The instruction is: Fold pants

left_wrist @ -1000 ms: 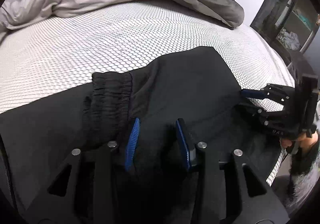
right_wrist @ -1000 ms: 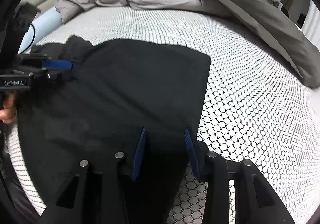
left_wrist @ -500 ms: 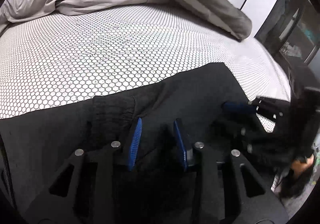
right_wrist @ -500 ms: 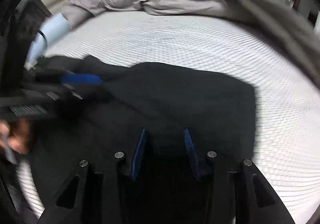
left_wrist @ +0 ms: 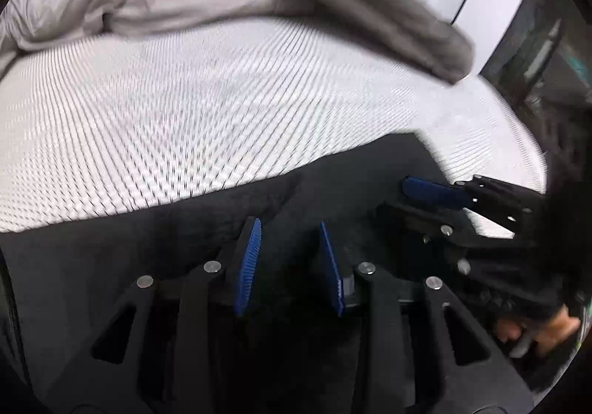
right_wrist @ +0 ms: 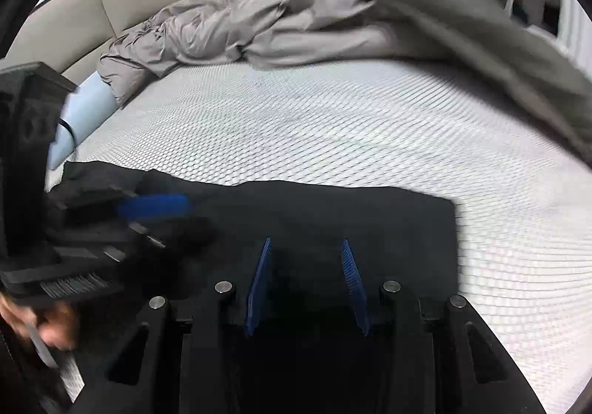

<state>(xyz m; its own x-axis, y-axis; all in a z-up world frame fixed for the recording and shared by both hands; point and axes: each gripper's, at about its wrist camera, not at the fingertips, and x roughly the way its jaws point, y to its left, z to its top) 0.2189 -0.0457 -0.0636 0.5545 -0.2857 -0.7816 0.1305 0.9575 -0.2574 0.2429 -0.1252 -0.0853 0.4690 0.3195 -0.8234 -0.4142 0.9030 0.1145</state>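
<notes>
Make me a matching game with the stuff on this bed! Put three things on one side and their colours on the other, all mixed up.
Things:
1. pants
2. duvet
3. claw pads

Colours:
A. blue
B. grey
C. black

Pairs: 1-C, 2-B, 3-A. The pants lie on the near part of the white mattress, the duvet is bunched up at the far side, and the pads sit inside the fingers of each claw.
</notes>
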